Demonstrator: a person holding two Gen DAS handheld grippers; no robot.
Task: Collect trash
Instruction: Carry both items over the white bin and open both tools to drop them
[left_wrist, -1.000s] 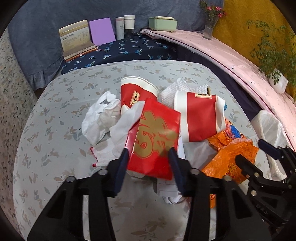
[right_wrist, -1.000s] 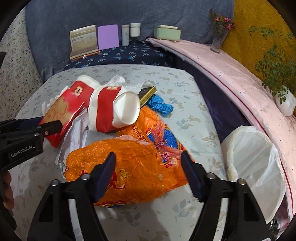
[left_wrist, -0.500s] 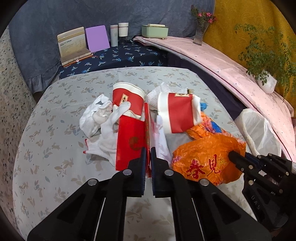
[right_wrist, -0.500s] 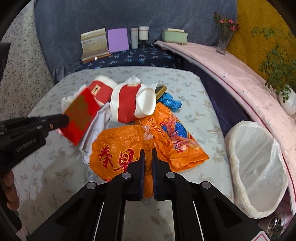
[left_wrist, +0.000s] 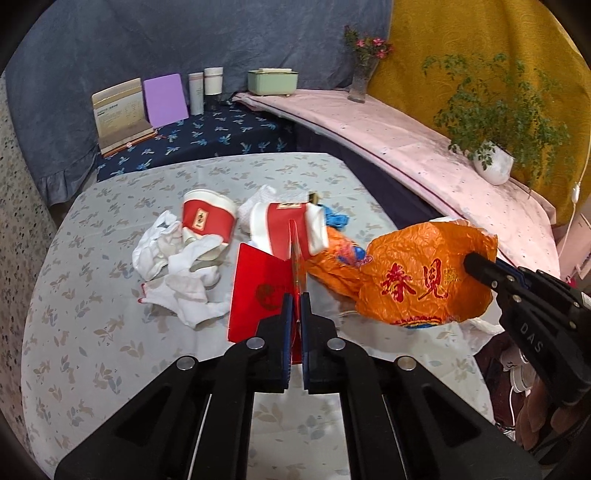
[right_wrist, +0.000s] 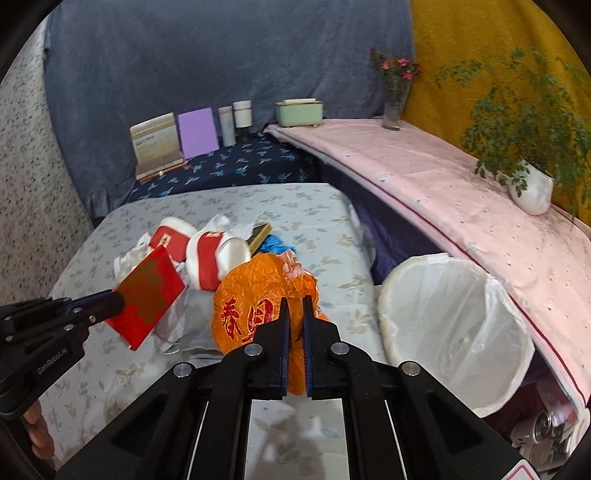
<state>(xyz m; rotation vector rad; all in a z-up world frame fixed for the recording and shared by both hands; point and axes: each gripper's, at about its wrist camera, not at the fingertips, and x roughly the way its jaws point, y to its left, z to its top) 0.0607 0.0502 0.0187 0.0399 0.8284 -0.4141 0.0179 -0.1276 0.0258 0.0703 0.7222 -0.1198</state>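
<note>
With the right gripper (right_wrist: 294, 314) clamped on the crinkled orange plastic bag (right_wrist: 258, 299) and the left gripper (left_wrist: 296, 306) pinching the red envelope (left_wrist: 258, 291) above the table, I'd swing each fully over the lined bin (right_wrist: 454, 332) at the table's right before releasing.

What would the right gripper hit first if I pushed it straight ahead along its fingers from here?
Beyond the orange bag it is clamped on, the right gripper points at the two red-and-white paper cups in the pile on the table. Depth is unclear; it may pass above them.
</note>
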